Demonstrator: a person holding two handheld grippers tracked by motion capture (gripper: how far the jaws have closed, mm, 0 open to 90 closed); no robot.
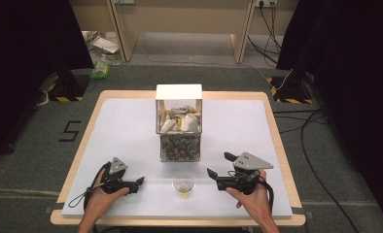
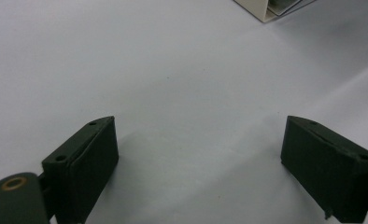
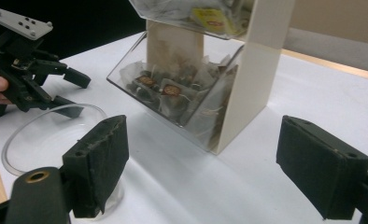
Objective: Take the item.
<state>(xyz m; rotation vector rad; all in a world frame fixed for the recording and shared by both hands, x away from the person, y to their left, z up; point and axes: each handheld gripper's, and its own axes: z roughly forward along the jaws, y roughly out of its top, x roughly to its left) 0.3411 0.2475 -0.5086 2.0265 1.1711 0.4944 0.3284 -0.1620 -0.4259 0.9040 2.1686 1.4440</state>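
Your table has a white top with a wooden edge, and everything you are working with sits along its middle line. The biggest thing on it is the two-tier dispenser, a tall box standing upright with its long axis vertical and a white lid on top. Its clear bins face you: the upper bin holds pale tea bags, the lower bin darker ones. In the right gripper view the lower bin slopes out and down toward the table, and its bags lie jumbled with their small labels turned outward.

Your right gripper rests on the table to the right of the cup, its jaws pointing left toward the table's middle. The jaws are spread wide with nothing between them; the pads touch no object. Your right hand holds it from behind.

Your left gripper lies to the left of the cup, its jaws pointing right, toward the cup. In the left gripper view its two pads stand well apart over bare white tabletop, released and empty. Your left hand wraps the body.

The cup is the smallest piece: a clear plastic cup standing upright, mouth up, just in front of the dispenser and between the two grippers, apart from both. Something small and yellowish lies at its bottom; you cannot tell what it is. In the right gripper view its rim shows just behind your left-hand pad.
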